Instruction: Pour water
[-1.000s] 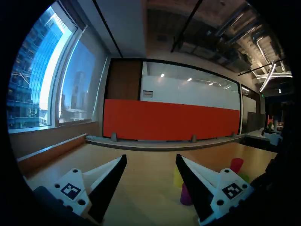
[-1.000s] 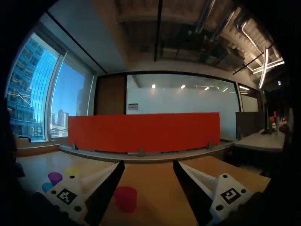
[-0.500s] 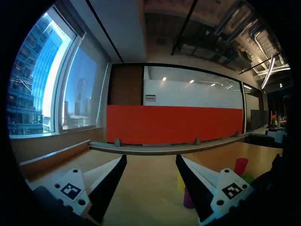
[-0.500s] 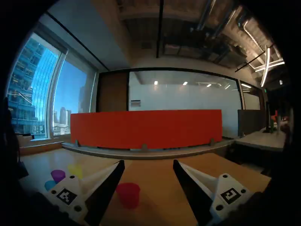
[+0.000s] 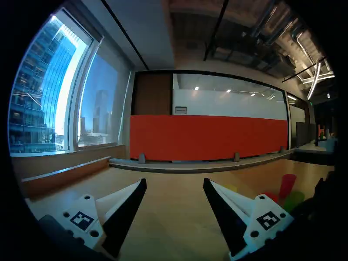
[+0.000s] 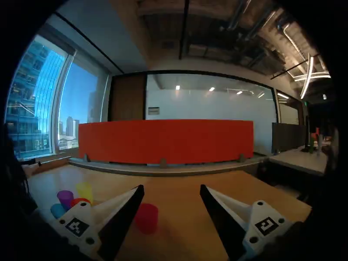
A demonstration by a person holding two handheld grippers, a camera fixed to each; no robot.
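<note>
Right gripper view: my right gripper [image 6: 171, 187] spread; pink cup [image 6: 146, 217] ahead.
Left gripper view: my left gripper [image 5: 174, 180] spread.

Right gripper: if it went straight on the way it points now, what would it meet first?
Probably the pink cup, standing on the table just ahead of the right gripper, slightly off the middle of its open fingers. Depth is unclear: it might pass beside it and reach the orange partition.
</note>
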